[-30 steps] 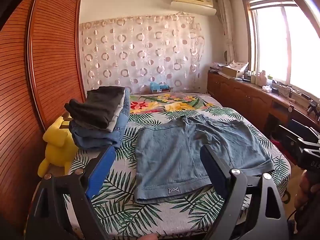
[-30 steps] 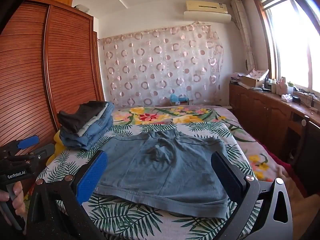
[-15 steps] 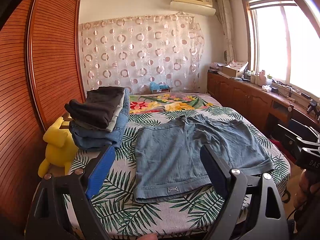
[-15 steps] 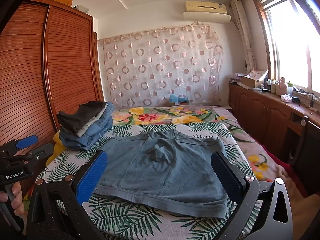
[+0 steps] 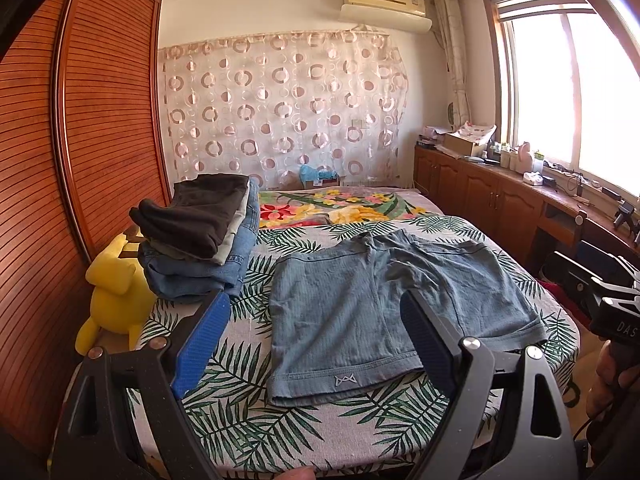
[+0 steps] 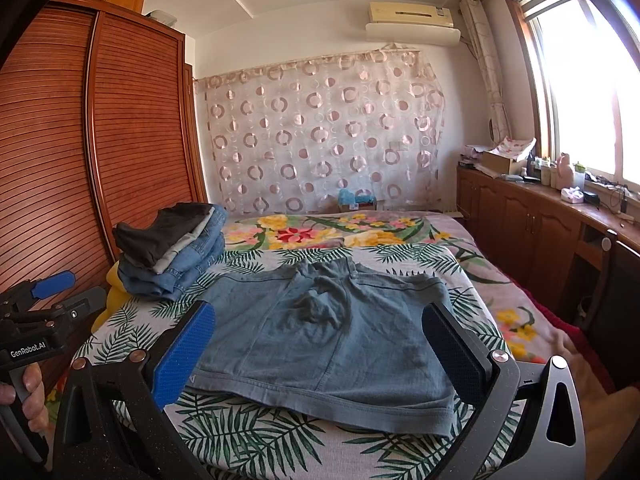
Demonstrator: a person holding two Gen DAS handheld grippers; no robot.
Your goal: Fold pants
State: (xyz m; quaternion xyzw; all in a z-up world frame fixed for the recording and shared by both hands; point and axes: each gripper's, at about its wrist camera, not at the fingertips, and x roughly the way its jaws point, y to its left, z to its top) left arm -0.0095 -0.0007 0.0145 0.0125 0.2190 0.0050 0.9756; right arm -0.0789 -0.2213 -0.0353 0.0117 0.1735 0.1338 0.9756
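Reddish-brown slatted wood fills the far left: a tall louvred wardrobe (image 5: 80, 152) beside the bed. Against its foot sits a yellow plush toy (image 5: 116, 292), and just right of that, on the bed's left edge, a stack of folded clothes (image 5: 200, 236) with dark garments on top and blue denim beneath.

The bed (image 5: 256, 408) wears a palm-leaf printed sheet, with a floral blanket (image 5: 336, 208) further back. In the middle lies the pair of faded blue-grey shorts (image 5: 380, 312), spread flat and unfolded, waistband toward the near edge of the bed and leg openings toward the curtain; a small bunched wrinkle sits at the crotch in the right wrist view (image 6: 320, 332).

The left claw (image 5: 316, 344) hangs above the near edge of the bed with its blue-padded fingers wide apart, holding nothing; the waistband's left corner shows between them. The right claw (image 6: 316, 356) is likewise spread wide and empty, hovering over the shorts' near hem, apart from the cloth.

Behind the bed hangs a sheer curtain with ring patterns (image 5: 280, 112), an air conditioner (image 5: 384, 4) above it. To the right runs a long wooden desk with cabinets (image 5: 500, 200), cluttered with boxes and bottles, under a bright window (image 5: 560, 92).
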